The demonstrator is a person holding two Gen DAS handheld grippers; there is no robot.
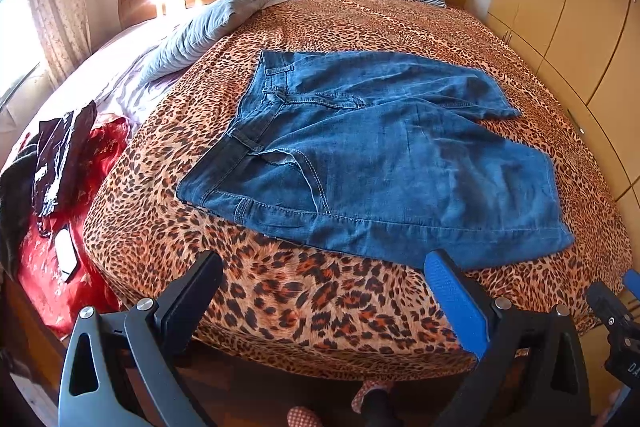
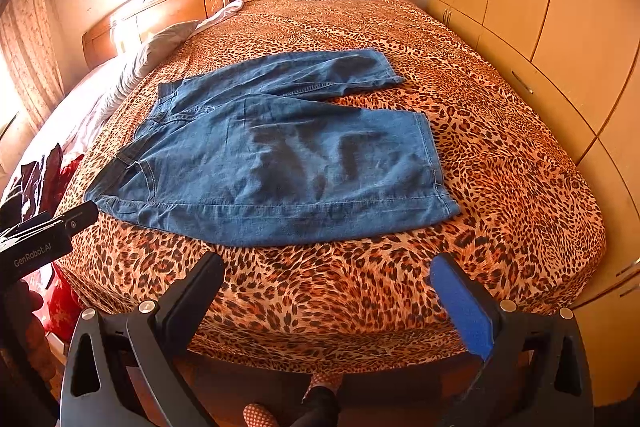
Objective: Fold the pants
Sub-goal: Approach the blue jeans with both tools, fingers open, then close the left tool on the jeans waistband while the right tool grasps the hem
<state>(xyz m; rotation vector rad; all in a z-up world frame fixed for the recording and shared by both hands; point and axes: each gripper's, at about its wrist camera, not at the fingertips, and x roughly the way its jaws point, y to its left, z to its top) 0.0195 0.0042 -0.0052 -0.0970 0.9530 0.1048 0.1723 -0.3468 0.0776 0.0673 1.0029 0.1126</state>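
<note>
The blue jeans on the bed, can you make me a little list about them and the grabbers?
thing: blue denim pants, spread flat
waistband: toward the left side
legs: toward the right, far leg angled away
lying on: leopard-print bedspread
left gripper: open, empty, short of the near edge
right gripper: open, empty
folding: not begun
</note>
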